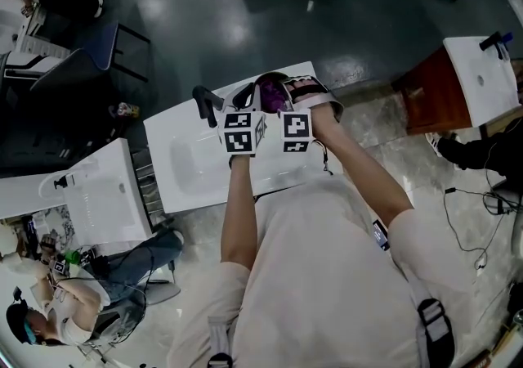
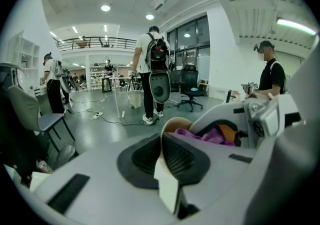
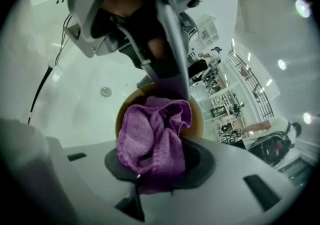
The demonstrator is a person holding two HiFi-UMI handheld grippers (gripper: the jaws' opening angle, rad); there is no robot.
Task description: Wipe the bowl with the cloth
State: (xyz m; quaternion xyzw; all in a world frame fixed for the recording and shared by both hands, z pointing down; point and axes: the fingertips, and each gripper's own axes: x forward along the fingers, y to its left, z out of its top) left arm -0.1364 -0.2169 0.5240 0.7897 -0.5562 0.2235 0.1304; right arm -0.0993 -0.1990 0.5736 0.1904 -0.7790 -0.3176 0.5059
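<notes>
**Cloth inside bowl, held over sink**

Left gripper (image 2: 165, 161) is clamped on the rim of the tan bowl (image 2: 175, 122), which is held above the white sink (image 1: 188, 166). Right gripper (image 3: 150, 171) pinches the purple cloth (image 3: 150, 136), bunched inside the bowl. The bowl looks light and rigid, so a rim hold suits it. The cloth is soft and limp; best to grip a thick fold.

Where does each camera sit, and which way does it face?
Head view: on the person's head, facing steeply down at the sink; both forearms and the chest show.
Left gripper view: on the left gripper, facing along jaws shut on the bowl rim, toward the room; the right gripper shows at right.
Right gripper view: on the right gripper, facing down into the bowl, jaws shut on the cloth; the left gripper shows above.
Shared: both gripper views show bowl and cloth.
</notes>
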